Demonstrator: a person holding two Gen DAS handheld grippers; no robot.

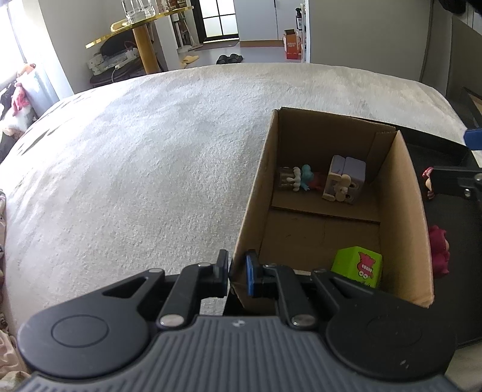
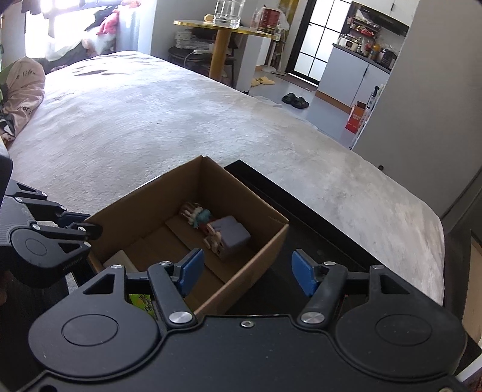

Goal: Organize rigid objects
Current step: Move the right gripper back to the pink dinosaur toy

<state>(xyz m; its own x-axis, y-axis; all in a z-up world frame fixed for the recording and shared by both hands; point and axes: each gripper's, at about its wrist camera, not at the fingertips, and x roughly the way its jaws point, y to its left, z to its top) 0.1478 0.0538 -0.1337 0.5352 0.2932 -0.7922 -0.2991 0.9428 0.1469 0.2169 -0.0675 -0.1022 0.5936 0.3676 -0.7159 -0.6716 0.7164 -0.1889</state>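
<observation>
An open cardboard box (image 1: 256, 193) stands on a cream blanket. Inside lie a purple block toy (image 1: 346, 178) with a cream figure, a teal, white and red figurine (image 1: 302, 179), and a green cube (image 1: 358, 265) with a red cartoon. My left gripper (image 1: 237, 270) is shut on the box's left wall near its front corner; in the right wrist view the left gripper (image 2: 90, 229) is at the box's left rim. My right gripper (image 2: 247, 271) stands open above the box's right wall (image 2: 241, 271), its blue pads (image 2: 191, 270) touching nothing. The purple toy (image 2: 233, 238) lies below it.
A black tray (image 2: 316, 217) sits against the box's right side and holds pink figures (image 1: 438, 253). A cream block (image 2: 120, 259) rests in the box's near left corner. The blanket (image 1: 135, 169) stretches wide to the left and beyond. A gold-edged side table (image 2: 223, 27) stands past the far edge.
</observation>
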